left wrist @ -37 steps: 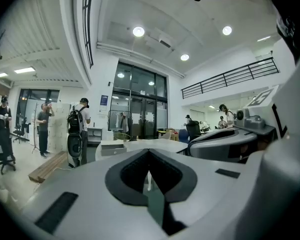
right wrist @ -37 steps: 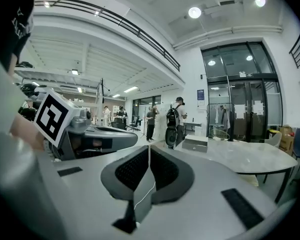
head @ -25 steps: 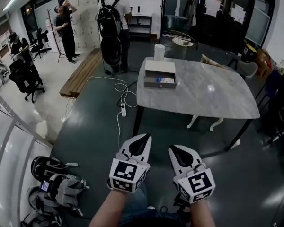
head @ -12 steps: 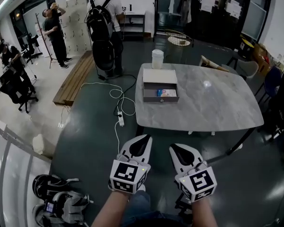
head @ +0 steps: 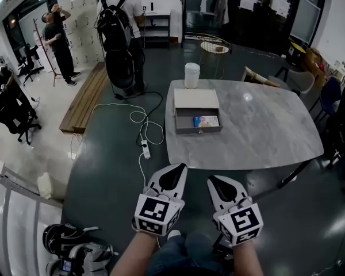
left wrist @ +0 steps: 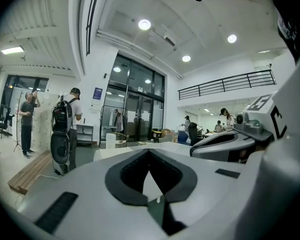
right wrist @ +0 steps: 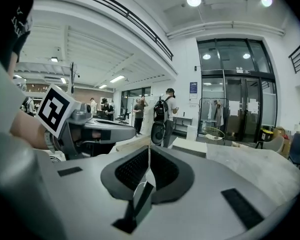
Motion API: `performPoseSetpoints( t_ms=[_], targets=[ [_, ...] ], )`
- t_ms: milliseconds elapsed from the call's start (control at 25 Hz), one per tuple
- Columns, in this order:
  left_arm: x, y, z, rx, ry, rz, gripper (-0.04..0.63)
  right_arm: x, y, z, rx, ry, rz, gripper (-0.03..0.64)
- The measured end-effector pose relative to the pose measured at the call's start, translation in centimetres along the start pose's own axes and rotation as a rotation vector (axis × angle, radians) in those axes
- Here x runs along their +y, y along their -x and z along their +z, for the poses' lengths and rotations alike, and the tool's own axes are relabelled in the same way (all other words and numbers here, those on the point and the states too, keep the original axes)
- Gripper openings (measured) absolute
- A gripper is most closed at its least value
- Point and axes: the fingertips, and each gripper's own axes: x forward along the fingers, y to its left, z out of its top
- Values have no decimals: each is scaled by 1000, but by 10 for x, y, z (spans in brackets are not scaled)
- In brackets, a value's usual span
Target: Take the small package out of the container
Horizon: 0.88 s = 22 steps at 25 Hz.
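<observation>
A grey open box-like container (head: 197, 118) sits near the left end of a pale marble table (head: 259, 131), ahead of me in the head view. Inside it lies a small light-blue package (head: 206, 121). My left gripper (head: 175, 173) and right gripper (head: 215, 182) are held side by side in front of my body, short of the table's near edge. Both point toward the table. The jaws of each meet at the tips with nothing between them, as the left gripper view (left wrist: 149, 156) and the right gripper view (right wrist: 149, 165) show.
A white cylinder (head: 191, 75) stands on the table behind the container. A power strip and white cable (head: 145, 149) lie on the dark floor left of the table. A wooden bench (head: 83, 96) and a person with a backpack (head: 119, 27) are further back; bags (head: 75, 252) lie lower left.
I have walked forward with both grippers: the table and container have come closer and lower in the head view. Both grippers keep their pose and stay shut.
</observation>
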Motion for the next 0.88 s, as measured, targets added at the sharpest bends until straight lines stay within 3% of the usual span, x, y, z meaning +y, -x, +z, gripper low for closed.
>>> performPoseSetpoints(
  t_ms=[400, 880],
  targets=[
    [35, -37, -12, 15, 26, 41, 11, -49, -50, 5, -4, -4, -5, 34],
    [92, -171, 10, 27, 13, 76, 11, -159, -146, 27, -14, 4, 41, 34]
  ],
)
